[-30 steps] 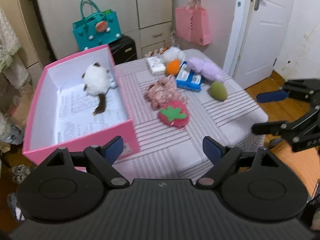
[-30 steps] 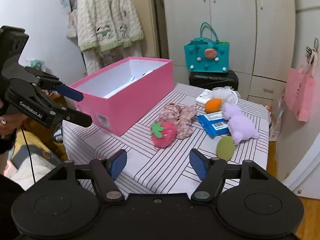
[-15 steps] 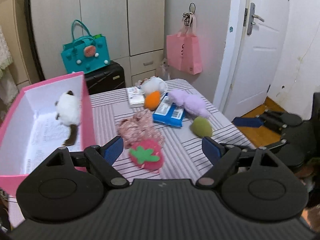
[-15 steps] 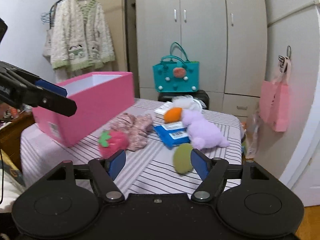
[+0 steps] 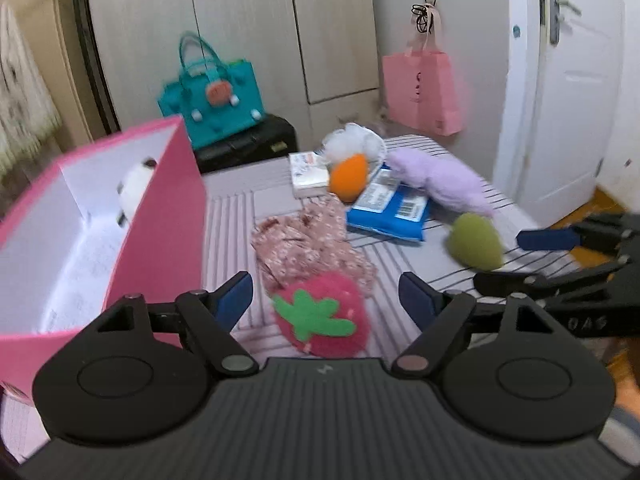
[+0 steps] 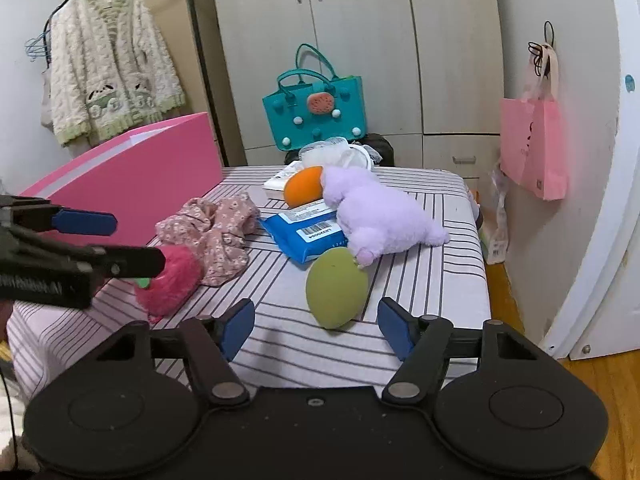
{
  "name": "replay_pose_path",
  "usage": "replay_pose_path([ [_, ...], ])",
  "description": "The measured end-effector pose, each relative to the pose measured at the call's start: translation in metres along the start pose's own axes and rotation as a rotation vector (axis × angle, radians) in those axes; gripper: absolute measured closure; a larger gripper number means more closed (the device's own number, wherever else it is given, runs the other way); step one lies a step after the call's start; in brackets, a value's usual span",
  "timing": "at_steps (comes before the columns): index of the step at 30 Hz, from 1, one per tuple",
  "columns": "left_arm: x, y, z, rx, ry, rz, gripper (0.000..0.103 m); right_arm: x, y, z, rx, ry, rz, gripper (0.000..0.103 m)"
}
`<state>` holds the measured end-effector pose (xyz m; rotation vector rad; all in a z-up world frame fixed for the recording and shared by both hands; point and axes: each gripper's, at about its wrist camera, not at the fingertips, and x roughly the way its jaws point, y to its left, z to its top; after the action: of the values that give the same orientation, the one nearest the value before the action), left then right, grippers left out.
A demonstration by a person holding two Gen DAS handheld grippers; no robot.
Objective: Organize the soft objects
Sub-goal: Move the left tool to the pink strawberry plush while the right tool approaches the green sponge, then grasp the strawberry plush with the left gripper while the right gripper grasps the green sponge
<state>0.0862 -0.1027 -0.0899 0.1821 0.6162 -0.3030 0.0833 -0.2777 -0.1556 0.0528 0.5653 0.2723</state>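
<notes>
You are bringing both grippers lower and nearer than a second ago. The left gripper (image 5: 324, 296) is closing loosely around the strawberry plush (image 5: 320, 316), pads not yet touching; the right gripper (image 6: 316, 322) is narrowing on the green egg-shaped toy (image 6: 337, 288), likewise ungripped. Two pickups appear imminent. The toys are lying on a striped cloth (image 6: 420, 280) beside the pink box (image 5: 160, 216), below grey wardrobes (image 6: 360, 40).

both grippers (image 5: 326, 296) (image 6: 316, 326) dropped closer to toys, closing
</notes>
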Motion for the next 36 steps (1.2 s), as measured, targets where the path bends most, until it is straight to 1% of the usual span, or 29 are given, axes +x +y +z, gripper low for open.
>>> replay_pose_path([
  [2, 0.003, -0.006, -0.004, 0.040, -0.022, 0.044, 0.023, 0.004, 0.003, 0.000, -0.021, -0.023, -0.026, 0.031],
  [4, 0.008, -0.005, -0.004, 0.027, -0.018, 0.044, 0.025, 0.006, 0.009, -0.001, -0.056, -0.056, -0.062, 0.031],
  [6, 0.014, -0.001, -0.004, -0.007, 0.003, 0.034, 0.026, 0.007, 0.011, -0.001, -0.073, -0.076, -0.070, 0.032],
  [10, 0.026, -0.001, -0.007, -0.009, 0.032, 0.074, 0.038, 0.014, 0.008, 0.001, -0.043, -0.068, -0.066, 0.035],
  [13, 0.034, 0.000, -0.009, -0.023, 0.052, 0.078, 0.041, 0.020, 0.004, 0.002, -0.013, -0.056, -0.064, 0.041],
  [14, 0.035, 0.002, -0.010, -0.039, 0.056, 0.073, 0.041, 0.021, 0.003, 0.002, -0.003, -0.050, -0.060, 0.045],
  [16, 0.038, 0.007, -0.010, -0.082, 0.059, 0.067, 0.041, 0.025, 0.002, 0.004, 0.010, -0.036, -0.064, 0.047],
  [18, 0.039, 0.013, -0.010, -0.120, 0.065, 0.057, 0.041, 0.029, 0.001, 0.003, 0.018, -0.026, -0.076, 0.054],
  [20, 0.041, 0.013, -0.010, -0.120, 0.069, 0.049, 0.041, 0.031, -0.002, 0.001, 0.042, -0.023, -0.090, 0.060],
  [24, 0.047, 0.013, -0.012, -0.131, 0.083, 0.049, 0.041, 0.027, -0.001, -0.003, 0.055, -0.043, -0.096, 0.061],
  [26, 0.050, 0.015, -0.014, -0.140, 0.095, 0.046, 0.041, 0.024, 0.000, -0.003, 0.064, -0.040, -0.079, 0.061],
  [28, 0.053, 0.016, -0.015, -0.142, 0.099, 0.047, 0.049, 0.022, 0.002, -0.004, 0.066, -0.037, -0.059, 0.061],
  [32, 0.052, 0.017, -0.016, -0.165, 0.102, 0.025, 0.052, 0.018, 0.008, -0.005, 0.061, -0.042, -0.039, 0.061],
  [36, 0.052, 0.018, -0.017, -0.169, 0.099, 0.034, 0.054, 0.017, 0.010, -0.006, 0.076, -0.037, -0.013, 0.061],
])
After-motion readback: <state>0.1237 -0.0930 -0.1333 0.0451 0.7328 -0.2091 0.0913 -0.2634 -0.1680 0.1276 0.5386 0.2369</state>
